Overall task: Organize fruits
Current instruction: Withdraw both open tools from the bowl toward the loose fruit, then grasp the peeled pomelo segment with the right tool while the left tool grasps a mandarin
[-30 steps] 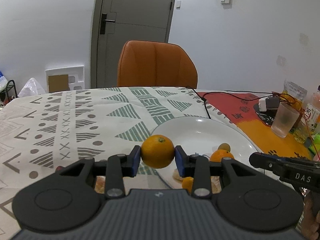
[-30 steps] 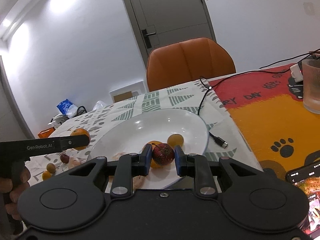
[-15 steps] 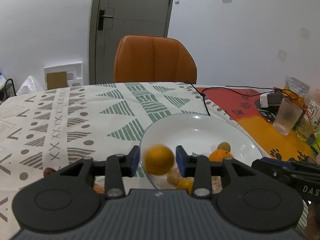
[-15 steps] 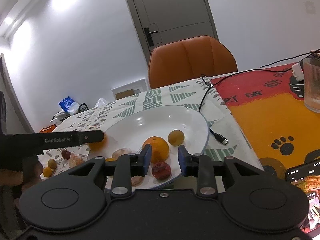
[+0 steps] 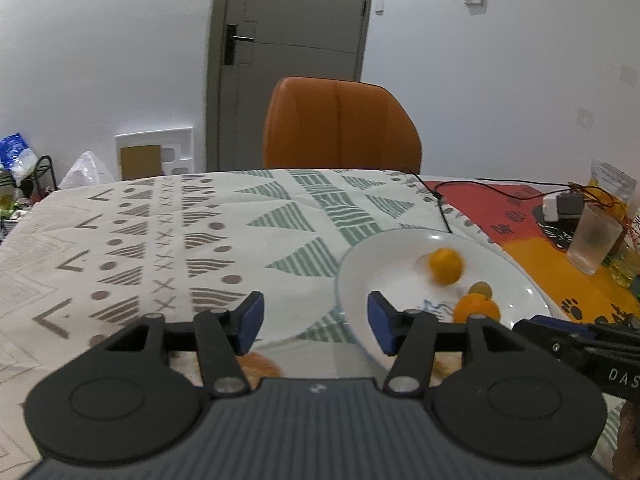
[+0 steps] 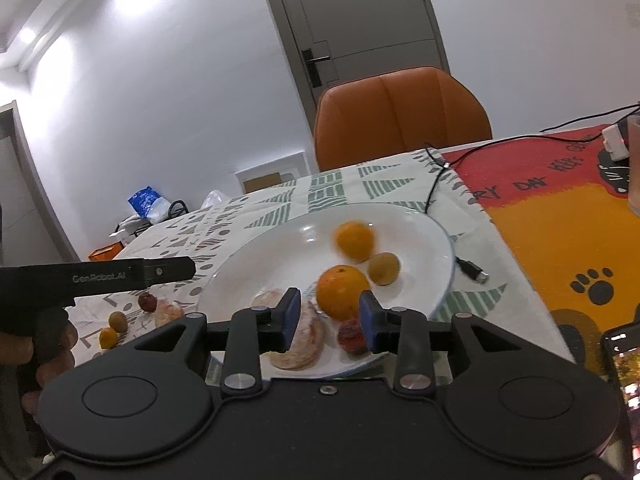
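Fruits are gathering on the white plate [image 6: 436, 240]: a blurred orange [image 6: 355, 240] sits toward its far side, a sharper orange [image 6: 342, 291] lies nearer, and a small yellow-green fruit [image 6: 384, 268] rests just right of the two. A peeled segmented fruit [image 6: 300, 340] and a dark red fruit [image 6: 351, 336] lie at the plate's near rim. The right gripper [image 6: 329, 318] hovers over that near rim, jaws spread and holding nothing. In the left wrist view the left gripper [image 5: 315, 322] is also spread wide and empty, at the plate's left edge, with the blurred orange [image 5: 445, 266] out ahead on the plate [image 5: 384, 256]. Left of the plate, on the patterned tablecloth [image 6: 256, 216], a few small fruits lie loose: a red one [image 6: 147, 301], a yellow-green one [image 6: 118, 321] and a small orange one [image 6: 108, 338]. An orange chair [image 6: 400, 116] stands beyond the table, and a black cable [image 6: 434, 188] trails past the plate's far right.
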`<state>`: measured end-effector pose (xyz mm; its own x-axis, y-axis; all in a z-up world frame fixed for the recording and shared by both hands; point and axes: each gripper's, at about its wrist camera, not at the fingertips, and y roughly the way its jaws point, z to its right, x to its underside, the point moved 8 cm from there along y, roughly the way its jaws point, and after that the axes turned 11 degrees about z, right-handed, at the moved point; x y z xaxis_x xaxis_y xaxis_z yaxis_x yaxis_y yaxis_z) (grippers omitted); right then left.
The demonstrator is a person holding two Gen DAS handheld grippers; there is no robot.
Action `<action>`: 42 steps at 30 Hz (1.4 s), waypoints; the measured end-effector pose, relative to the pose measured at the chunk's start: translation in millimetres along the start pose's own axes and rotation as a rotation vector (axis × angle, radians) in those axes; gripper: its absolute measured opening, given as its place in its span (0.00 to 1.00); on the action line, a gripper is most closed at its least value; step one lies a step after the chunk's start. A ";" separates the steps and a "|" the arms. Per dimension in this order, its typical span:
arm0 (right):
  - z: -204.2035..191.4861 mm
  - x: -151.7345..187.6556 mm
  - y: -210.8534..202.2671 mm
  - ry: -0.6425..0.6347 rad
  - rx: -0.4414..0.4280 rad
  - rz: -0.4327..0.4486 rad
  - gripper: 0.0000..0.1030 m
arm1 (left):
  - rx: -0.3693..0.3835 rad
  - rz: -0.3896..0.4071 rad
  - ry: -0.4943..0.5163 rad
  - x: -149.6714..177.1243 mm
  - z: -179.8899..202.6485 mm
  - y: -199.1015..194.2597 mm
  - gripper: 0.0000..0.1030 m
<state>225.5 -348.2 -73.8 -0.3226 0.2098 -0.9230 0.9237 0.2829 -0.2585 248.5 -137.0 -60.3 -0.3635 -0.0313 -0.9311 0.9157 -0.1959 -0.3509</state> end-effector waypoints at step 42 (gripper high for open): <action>-117.2 13.1 23.0 -0.153 -0.135 -0.012 1.00 | -0.171 -0.026 -0.075 42.1 -108.1 -56.7 0.77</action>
<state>218.3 -229.3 -58.4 -0.2884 0.0641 -0.9554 0.8807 0.4093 -0.2385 199.8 -21.3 -90.4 -0.3931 -0.1025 -0.9138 0.9194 -0.0283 -0.3923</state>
